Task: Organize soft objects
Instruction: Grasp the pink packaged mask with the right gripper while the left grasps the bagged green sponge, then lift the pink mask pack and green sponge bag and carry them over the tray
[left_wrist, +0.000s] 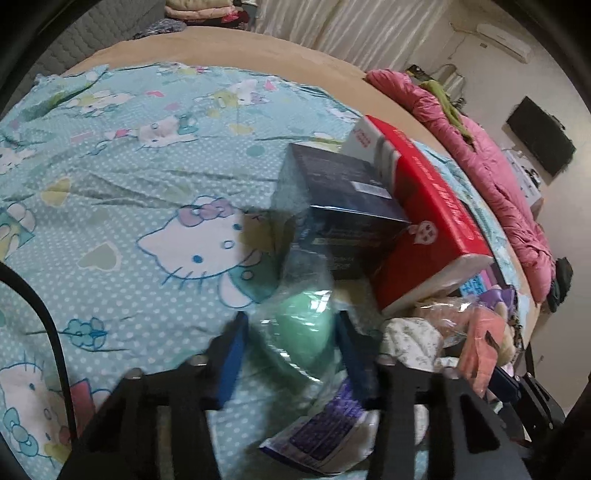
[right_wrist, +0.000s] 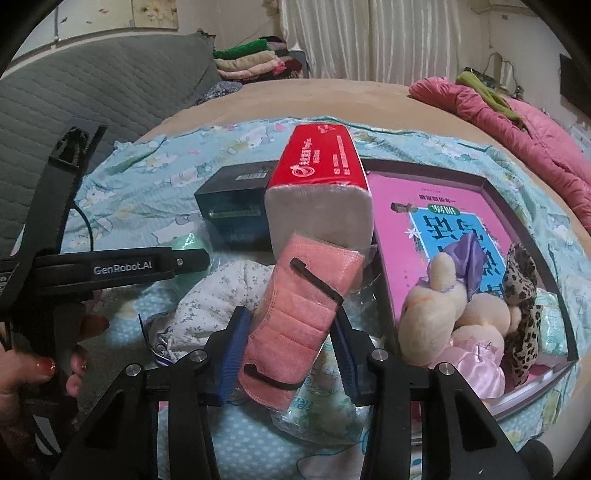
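Observation:
On the cartoon-cat bedsheet (left_wrist: 129, 177), my left gripper (left_wrist: 291, 321) is shut on a soft green thing in clear plastic wrap (left_wrist: 301, 328); both blue pads touch the wrap, though the view is blurred. My right gripper (right_wrist: 290, 314) is shut on a salmon-pink cloth pack with black straps (right_wrist: 303, 306), held tilted above the pile. Below lie a white floral cloth (right_wrist: 218, 295) and a packet with a purple label (left_wrist: 325, 432). In the right wrist view the left gripper (right_wrist: 201, 258) reaches in from the left, held by a hand (right_wrist: 37, 369).
A red tissue pack (right_wrist: 321, 173) leans on a dark box (right_wrist: 236, 206). To the right, a dark-rimmed tray (right_wrist: 491, 184) holds a pink book (right_wrist: 436, 218), plush toys (right_wrist: 436, 314) and a leopard-print cloth (right_wrist: 521, 295). A pink quilt (right_wrist: 517, 125) lies along the bed's right edge.

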